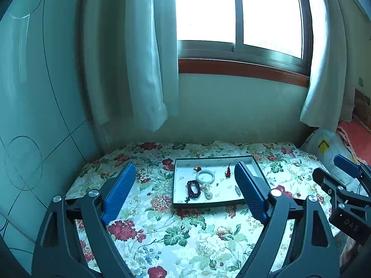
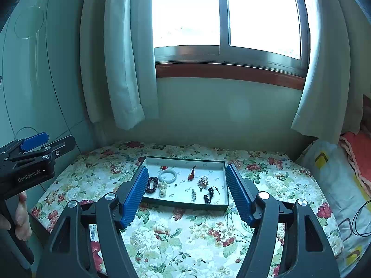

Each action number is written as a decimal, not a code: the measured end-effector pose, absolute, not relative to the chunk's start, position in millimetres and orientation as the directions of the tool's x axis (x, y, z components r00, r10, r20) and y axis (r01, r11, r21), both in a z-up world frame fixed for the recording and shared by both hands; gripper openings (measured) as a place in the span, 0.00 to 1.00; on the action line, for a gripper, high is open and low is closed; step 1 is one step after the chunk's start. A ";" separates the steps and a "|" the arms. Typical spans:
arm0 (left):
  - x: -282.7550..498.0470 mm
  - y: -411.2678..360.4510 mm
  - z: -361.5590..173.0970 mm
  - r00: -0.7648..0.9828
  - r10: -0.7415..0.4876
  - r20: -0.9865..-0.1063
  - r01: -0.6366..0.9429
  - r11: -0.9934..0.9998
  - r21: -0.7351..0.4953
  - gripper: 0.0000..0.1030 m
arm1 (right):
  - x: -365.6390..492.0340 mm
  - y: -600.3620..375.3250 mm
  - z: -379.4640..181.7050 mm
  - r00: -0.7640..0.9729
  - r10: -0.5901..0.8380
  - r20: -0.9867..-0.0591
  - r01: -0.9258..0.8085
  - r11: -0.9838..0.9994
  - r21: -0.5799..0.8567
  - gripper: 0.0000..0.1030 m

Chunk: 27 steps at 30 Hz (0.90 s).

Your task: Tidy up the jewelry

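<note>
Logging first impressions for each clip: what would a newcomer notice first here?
A shallow tray of jewelry sits on a flowered cloth under a bright window. In it lie a pale bangle, dark beads and a red charm. The left hand-held gripper and right hand-held gripper hover open before it.

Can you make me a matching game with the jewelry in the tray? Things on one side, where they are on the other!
Things:
1. pale round jade bangle
2. dark red bead bracelet
3. black cord pieces
4. small red hanging charm

Places in the shallow white tray, seen from the right wrist camera:
A. near the right front corner
B. left end, beside the bangle
C. around the middle
D. back left part

Pairs: 1-D, 2-B, 3-A, 4-C
</note>
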<state>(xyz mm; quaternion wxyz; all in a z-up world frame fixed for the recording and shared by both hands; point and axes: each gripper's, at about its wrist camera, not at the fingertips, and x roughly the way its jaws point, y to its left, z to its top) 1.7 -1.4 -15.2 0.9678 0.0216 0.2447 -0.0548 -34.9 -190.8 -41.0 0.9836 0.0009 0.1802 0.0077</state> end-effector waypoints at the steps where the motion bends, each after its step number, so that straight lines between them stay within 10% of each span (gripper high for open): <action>1: 1.1 -1.9 -14.8 0.876 -0.098 -0.471 0.120 0.993 0.016 0.89 | -34.8 -190.5 -41.2 0.935 0.015 -0.354 -0.015 1.000 0.004 0.66; 27: 0.4 -0.3 -14.6 0.879 -0.101 -0.466 0.117 0.993 0.006 0.96 | -35.4 -194.1 -43.6 0.935 0.013 -0.356 -0.014 1.000 -0.001 0.66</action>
